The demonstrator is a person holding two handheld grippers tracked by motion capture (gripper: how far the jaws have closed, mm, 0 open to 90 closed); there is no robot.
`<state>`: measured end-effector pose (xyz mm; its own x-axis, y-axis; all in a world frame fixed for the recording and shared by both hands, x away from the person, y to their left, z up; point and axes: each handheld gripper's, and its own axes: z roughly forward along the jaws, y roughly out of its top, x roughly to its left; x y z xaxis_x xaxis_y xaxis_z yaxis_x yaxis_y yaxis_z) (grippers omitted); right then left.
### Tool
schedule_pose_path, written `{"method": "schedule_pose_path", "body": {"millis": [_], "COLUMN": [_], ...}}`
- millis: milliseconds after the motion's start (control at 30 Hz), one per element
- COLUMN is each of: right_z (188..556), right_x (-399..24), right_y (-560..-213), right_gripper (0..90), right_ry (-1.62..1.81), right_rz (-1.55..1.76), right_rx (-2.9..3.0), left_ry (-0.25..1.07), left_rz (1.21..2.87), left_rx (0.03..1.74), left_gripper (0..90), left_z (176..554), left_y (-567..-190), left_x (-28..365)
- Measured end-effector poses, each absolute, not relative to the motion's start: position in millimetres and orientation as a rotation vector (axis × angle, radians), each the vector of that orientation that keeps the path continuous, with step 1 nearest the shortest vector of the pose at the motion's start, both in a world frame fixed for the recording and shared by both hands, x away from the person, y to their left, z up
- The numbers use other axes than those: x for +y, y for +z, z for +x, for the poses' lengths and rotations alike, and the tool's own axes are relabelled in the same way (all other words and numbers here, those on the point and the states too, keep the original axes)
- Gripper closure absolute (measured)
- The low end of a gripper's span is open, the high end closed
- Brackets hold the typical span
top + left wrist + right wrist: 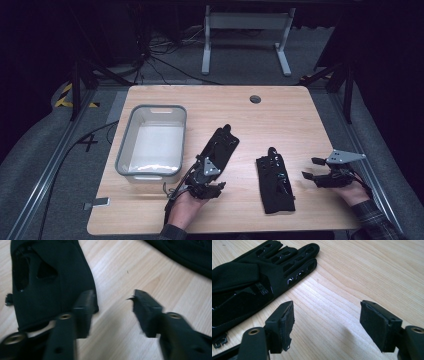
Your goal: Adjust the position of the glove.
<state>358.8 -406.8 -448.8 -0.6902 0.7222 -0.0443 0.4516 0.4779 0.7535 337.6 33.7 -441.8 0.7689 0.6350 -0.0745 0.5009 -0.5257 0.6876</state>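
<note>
A pale wooden table (280, 115) stands on grey carpet in a dark room, with black cables and a white frame leg behind it. At the table's left sits an empty grey bin (152, 141).

Just right of the bin lies the left glove (218, 145), its long axis slanting from the cuff near the person up and to the right, fingers pointing away. The left gripper (206, 184) lies over its cuff end, jaws partly spread. The left gripper view brings out what the high view cannot: one jaw rests over the glove's edge, the other stands over bare wood, and nothing is pinched between them.

Further right, the right glove (275, 181) lies nearly straight, fingers pointing away from the person and cuff toward the near edge. The right gripper (312, 169) hovers just right of it, apart from it, jaws wide and empty. The right gripper view shows this glove (259, 282) off to the left of the jaws, with glossy grip patches and slotted fingers.
</note>
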Motion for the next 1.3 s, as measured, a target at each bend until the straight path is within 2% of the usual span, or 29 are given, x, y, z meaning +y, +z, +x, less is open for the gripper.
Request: {"method": "schedule_pose_path", "body": {"millis": [133, 167, 200, 233, 533, 833, 1300], "right_z": [359.0, 359.5, 360.1, 360.8, 363.8, 364.5, 365.0], "right_x": [-407.9, -408.3, -408.7, -408.9, -409.9, -410.7, -409.6], "right_y": [-451.2, -452.8, -454.5, -456.1, -463.5, -465.8, -466.5], "right_gripper": [25.4, 24.7, 23.9, 23.1, 18.3, 14.2, 13.6], "right_ry": [1.049, 1.044, 1.045, 1.048, 1.004, 1.021, 1.025], "right_rz": [0.993, 0.994, 1.0, 1.008, 1.034, 1.037, 1.035], "right_rx": [2.371, 2.377, 2.379, 2.384, 2.402, 2.394, 2.388], "left_ry": [0.229, 0.235, 0.238, 0.241, 0.284, 0.348, 0.26], "left_rz": [2.234, 2.232, 2.226, 2.226, 2.213, 2.257, 2.313], "left_rx": [0.875, 0.887, 0.896, 0.901, 0.946, 1.021, 1.039], "left_gripper": [78.1, 78.1, 85.6, 89.4, 89.8, 89.8, 89.8], "left_z": [343.9, 347.0, 350.4, 353.7, 382.9, 406.8, 406.8], "left_y": [-436.3, -434.5, -433.2, -432.1, -422.2, -432.7, -446.8], "left_x": [30.4, 29.2, 27.2, 26.3, 14.6, 1.3, -3.4]}}
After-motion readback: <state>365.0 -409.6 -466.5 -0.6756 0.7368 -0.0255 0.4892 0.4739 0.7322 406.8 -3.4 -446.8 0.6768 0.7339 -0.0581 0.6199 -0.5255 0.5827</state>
